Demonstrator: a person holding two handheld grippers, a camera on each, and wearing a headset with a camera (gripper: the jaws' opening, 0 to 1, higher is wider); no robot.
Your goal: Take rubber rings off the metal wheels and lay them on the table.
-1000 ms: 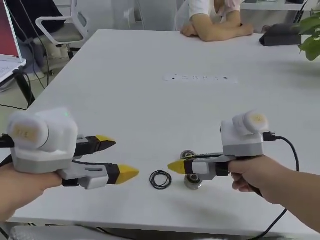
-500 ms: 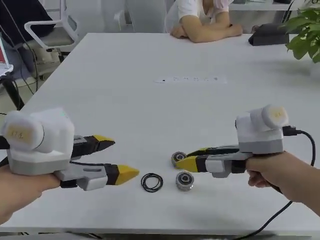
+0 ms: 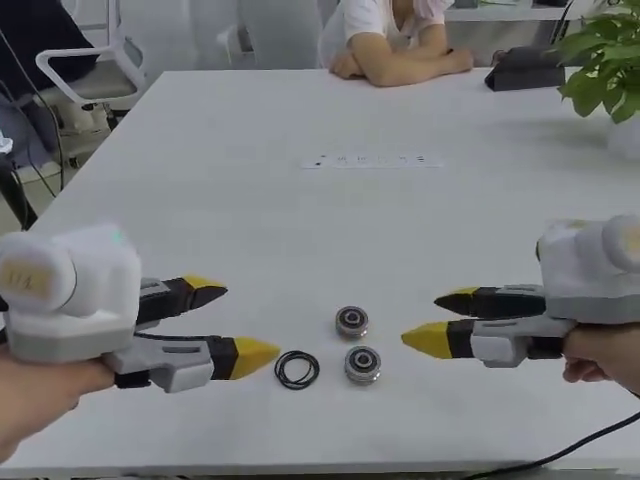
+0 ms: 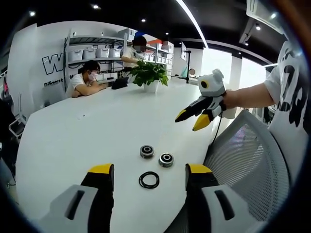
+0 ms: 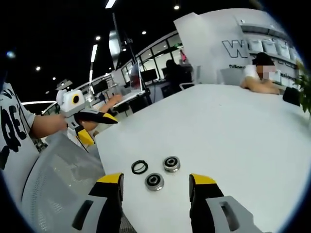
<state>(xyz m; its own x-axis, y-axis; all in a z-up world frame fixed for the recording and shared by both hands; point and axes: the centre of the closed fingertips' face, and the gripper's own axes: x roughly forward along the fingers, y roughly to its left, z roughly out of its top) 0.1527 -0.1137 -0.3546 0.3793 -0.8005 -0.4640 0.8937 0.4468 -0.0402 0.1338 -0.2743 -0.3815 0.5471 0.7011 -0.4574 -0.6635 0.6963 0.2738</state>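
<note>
Left claw (image 3: 248, 322), lower left of head view: jaws spread wide, empty, tips pointing toward frame centre, lower tip just beside the rubber rings (image 3: 297, 369). Right claw (image 3: 422, 320), lower right: also spread, empty, pointing inward, apart from the parts. Rings lay flat on the bench (image 3: 300, 210), lower centre, just left of two metal wheels (image 3: 351, 321) resting on their sides close together. Whether a ring sat on either wheel: too small to tell.

Judged: rings thin, light, soft, stretchy; pinch the band at one edge. Wheels stiff, heavier, likely to skid on the smooth bench; clamp across the rim.
</note>
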